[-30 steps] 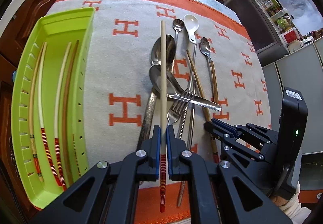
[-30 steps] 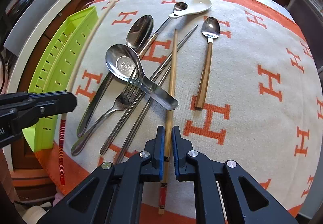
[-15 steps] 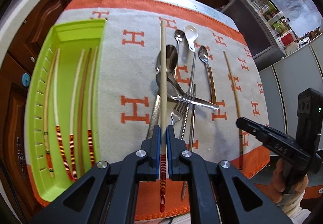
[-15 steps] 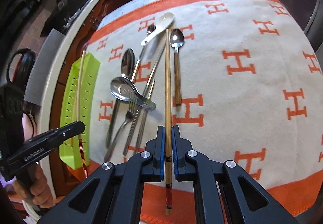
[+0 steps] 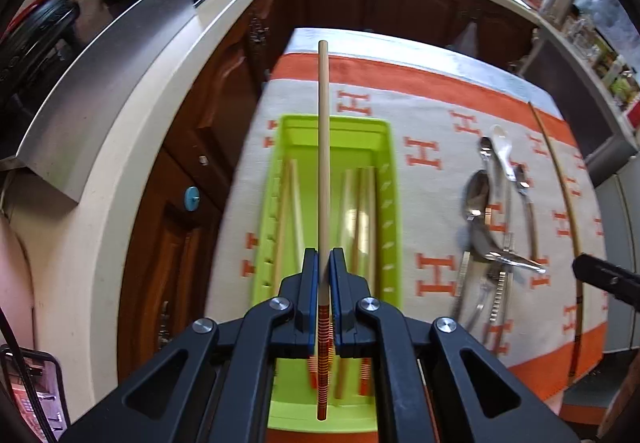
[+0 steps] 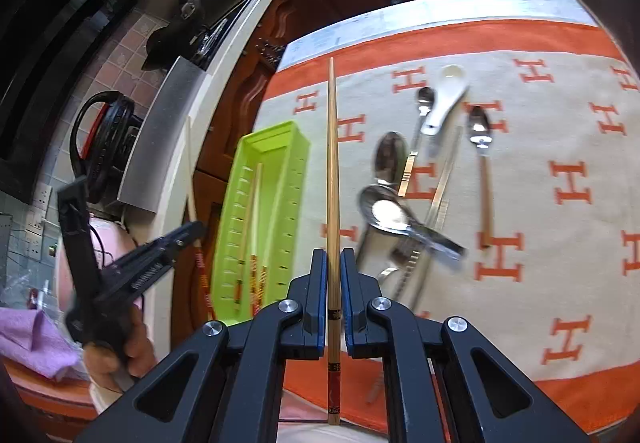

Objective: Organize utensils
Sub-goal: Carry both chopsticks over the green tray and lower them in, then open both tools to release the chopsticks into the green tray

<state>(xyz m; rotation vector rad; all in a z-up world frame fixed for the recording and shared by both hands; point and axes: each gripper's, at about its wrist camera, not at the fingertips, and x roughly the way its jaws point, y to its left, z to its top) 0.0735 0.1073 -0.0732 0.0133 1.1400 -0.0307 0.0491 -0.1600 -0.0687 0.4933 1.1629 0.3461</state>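
Note:
My left gripper [image 5: 324, 259] is shut on a pale chopstick [image 5: 323, 147] with a red-striped end, held lengthwise over the lime-green tray [image 5: 384, 203], which holds several chopsticks. My right gripper [image 6: 331, 259] is shut on a tan chopstick [image 6: 332, 163] with a red and black end, raised above the cloth just right of the green tray [image 6: 298, 179]. Spoons, a fork and metal chopsticks [image 6: 404, 215] lie heaped on the cloth, with a white ceramic spoon [image 6: 444, 101] and a wood-handled spoon [image 6: 482, 163] beside them. The left gripper [image 6: 192, 231] shows in the right wrist view, held by a hand.
The table is covered by a beige cloth [image 6: 540, 147] with orange H marks and an orange border. A pale countertop [image 5: 132, 115] and dark wood cabinets [image 5: 224, 91] run close along the tray's left side. Kitchen clutter lines the far counter.
Both grippers have risen with their chopsticks. The left one swung left from over the utensil pile to above the green tray. The right chopstick came up off the cloth.

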